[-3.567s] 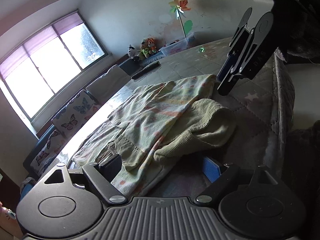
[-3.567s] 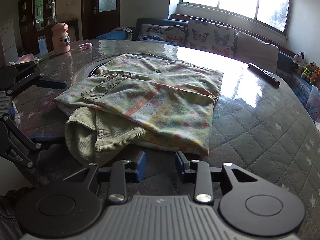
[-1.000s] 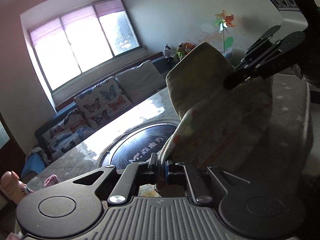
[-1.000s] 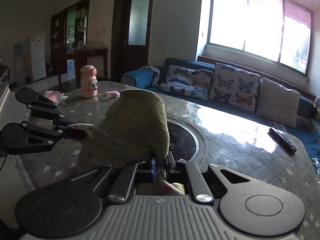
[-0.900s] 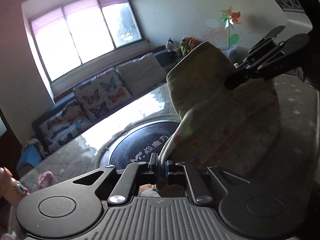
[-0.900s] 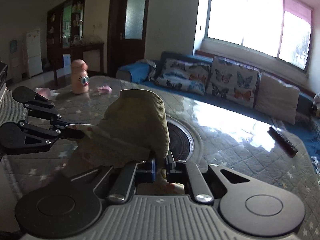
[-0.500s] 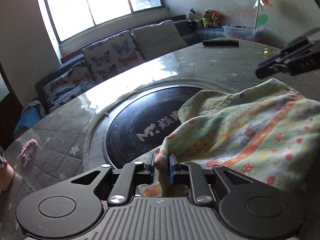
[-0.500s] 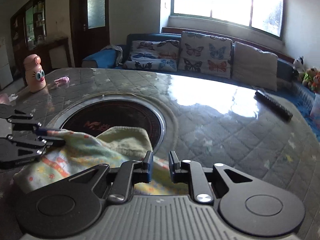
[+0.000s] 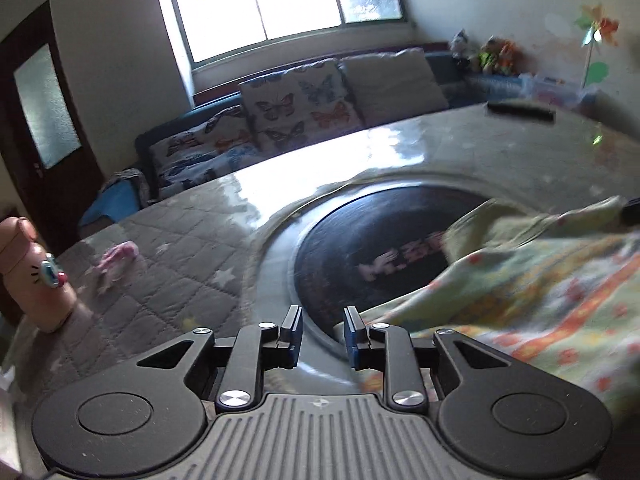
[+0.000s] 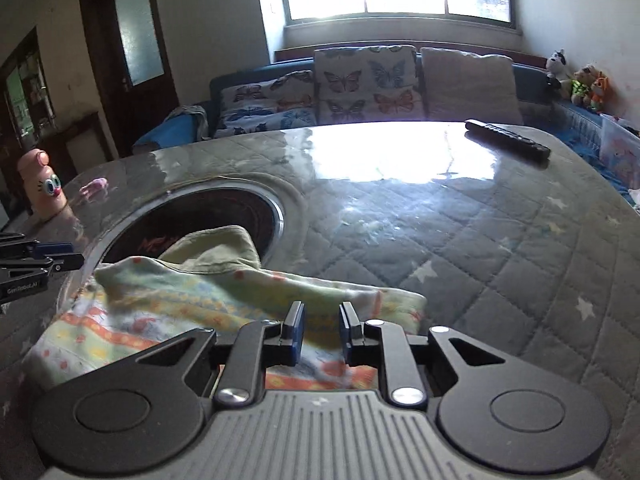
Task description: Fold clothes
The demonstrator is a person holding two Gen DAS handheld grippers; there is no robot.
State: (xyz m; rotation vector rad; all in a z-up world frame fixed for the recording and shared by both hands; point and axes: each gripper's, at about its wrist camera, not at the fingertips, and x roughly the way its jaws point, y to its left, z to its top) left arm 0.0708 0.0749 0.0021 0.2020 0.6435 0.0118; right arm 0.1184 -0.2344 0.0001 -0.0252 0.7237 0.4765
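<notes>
Fold laid down, both grippers clear of the cloth.
Garment (image 10: pixel 224 304) lies doubled on the table (image 10: pixel 460 232), partly over the dark round inset (image 9: pixel 384 236). Left gripper (image 9: pixel 322 330) and right gripper (image 10: pixel 320 326) jaws narrow, empty. Smoothing or further folds likely remain.

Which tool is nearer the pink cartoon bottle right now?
Left. The left tool sits at the garment's bottle-side edge, while the right tool hovers over the garment's opposite end, farther from the pink bottle.
</notes>
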